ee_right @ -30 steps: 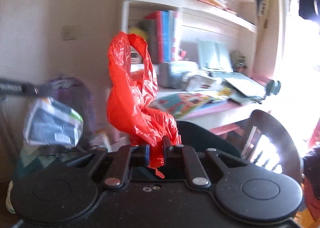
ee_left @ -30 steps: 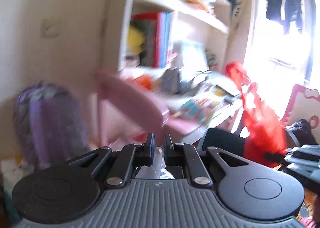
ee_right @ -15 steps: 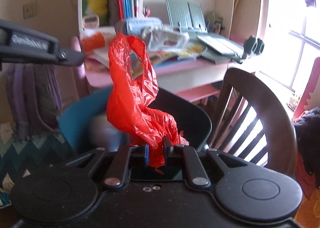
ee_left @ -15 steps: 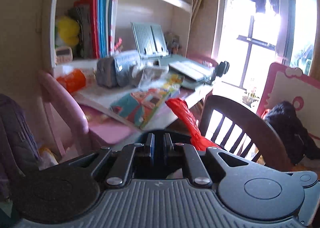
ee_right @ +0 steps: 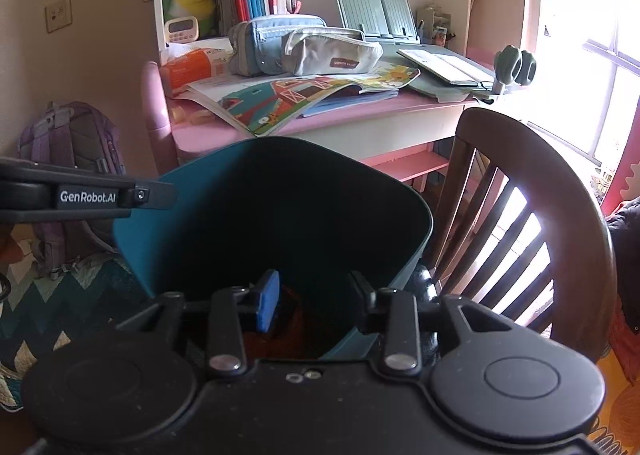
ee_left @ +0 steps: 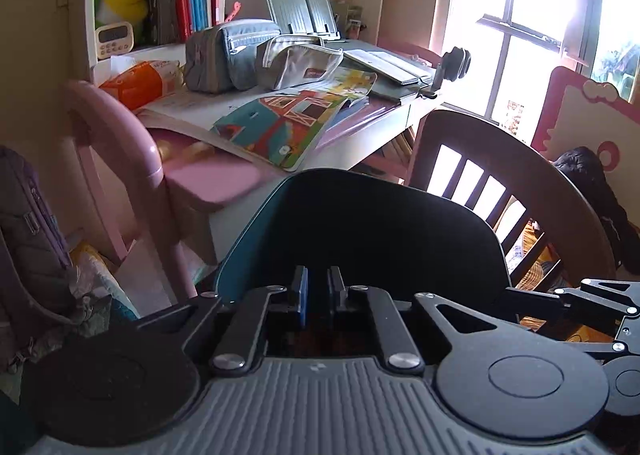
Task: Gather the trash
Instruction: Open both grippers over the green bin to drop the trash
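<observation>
At far left, a purple backpack slumped against the wall, not part of the job. Next, the left tongs: drawn together to a thin slit with nothing between the pads, poised over the near rim of the teal bin, no longer carrying the wrapper held a second ago. Inside the bin, mostly darkness; no telling whether that wrapper lies at the bottom. Further right, the real change: the right tongs, spread wide now and gripping nothing, after clamping the red plastic bag a moment back. That bag now down in the bin, crumpled just below and between the open pads, free of both. By the look of it, this piece of trash delivered, both tools free for the next one. Beyond the bin, the pink surface crowded with books and pencil cases, possibly more to collect there. At far right, a dark wooden chair just beside the bin.
</observation>
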Available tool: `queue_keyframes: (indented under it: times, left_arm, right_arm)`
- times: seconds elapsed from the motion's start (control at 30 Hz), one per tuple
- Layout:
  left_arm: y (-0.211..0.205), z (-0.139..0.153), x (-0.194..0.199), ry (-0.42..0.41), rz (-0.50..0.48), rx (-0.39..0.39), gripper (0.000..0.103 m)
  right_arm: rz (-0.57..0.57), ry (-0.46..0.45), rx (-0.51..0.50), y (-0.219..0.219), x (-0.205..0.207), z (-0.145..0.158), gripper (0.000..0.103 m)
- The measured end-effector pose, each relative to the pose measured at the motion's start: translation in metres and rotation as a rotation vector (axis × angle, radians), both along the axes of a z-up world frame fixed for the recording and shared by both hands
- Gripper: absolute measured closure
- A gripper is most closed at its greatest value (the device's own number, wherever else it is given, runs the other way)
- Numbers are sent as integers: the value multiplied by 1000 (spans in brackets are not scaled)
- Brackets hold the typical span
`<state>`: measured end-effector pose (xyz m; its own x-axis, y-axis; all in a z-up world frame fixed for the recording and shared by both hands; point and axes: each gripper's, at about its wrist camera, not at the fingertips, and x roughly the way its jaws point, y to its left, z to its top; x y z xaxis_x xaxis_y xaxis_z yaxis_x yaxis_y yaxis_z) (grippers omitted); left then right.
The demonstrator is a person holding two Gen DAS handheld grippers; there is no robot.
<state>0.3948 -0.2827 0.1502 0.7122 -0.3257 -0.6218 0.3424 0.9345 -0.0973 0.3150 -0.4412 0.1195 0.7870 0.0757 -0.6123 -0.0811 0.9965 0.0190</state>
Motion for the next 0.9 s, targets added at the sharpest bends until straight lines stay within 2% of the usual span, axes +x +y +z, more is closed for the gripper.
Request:
queue_keyframes:
  times: [0.1, 0.2, 0.53, 0.63, 0.73, 0.83, 0.9]
  left_arm:
    - [12, 4, -9, 19, 2, -18, 94]
    - [26, 10, -24, 3, 0, -8, 94]
    - [98, 24, -74, 5, 40, -38, 93]
    - [123, 24, -90, 8, 58, -45, 91]
    - [146, 25, -107, 0, 83, -54, 89]
    - [169, 25, -128, -11, 95, -65, 71]
    - [184, 25, -143, -37, 116, -61, 35]
  right_arm:
    - [21, -11, -3, 9, -13, 7, 66]
    - [49, -23, -6, 21, -25, 15, 64]
    - [164, -56, -2, 75, -63, 37, 61]
    - [205, -67, 3, 95, -75, 40, 55]
    - [253, -67, 9, 117, -86, 40, 54]
    - [306, -60, 13, 141, -96, 36, 53]
    - [342, -50, 17, 157, -101, 33, 52]
